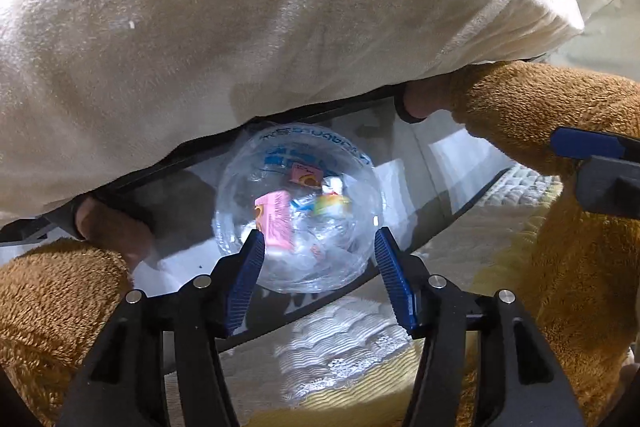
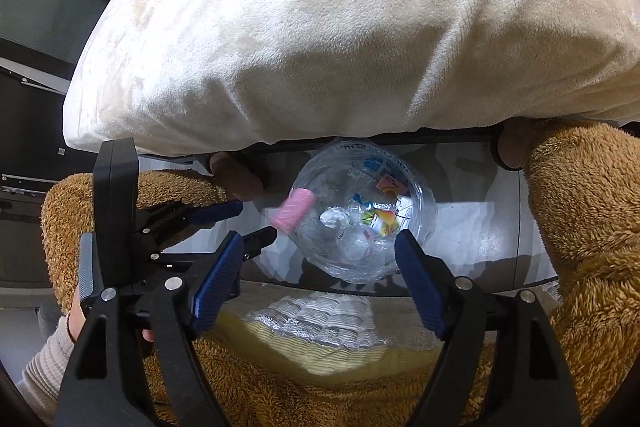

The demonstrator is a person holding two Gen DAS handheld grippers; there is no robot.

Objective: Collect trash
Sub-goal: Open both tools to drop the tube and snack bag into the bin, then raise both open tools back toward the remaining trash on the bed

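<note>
We find the pink wrapper (image 2: 295,214) blurred at the rim of the clear trash bag (image 2: 362,211) below the pillow (image 2: 340,27), both the left gripper (image 1: 319,247) and right gripper (image 2: 320,259) released with nothing held, and we judge it may fall outside the bag's mouth.

1. Glossy grey worktop (image 2: 472,239) with a dark edge ran across both views.
2. Clear plastic bag (image 2: 362,223) stood open on it, holding wrappers and crumpled plastic.
3. Pink packet (image 2: 294,213) showed at the bag's left rim in the right wrist view; contact unclear.
4. Cream plush cushion (image 2: 340,35) covered the worktop's far side.
5. White quilted cloth (image 2: 320,315) lay below the near edge.
</note>
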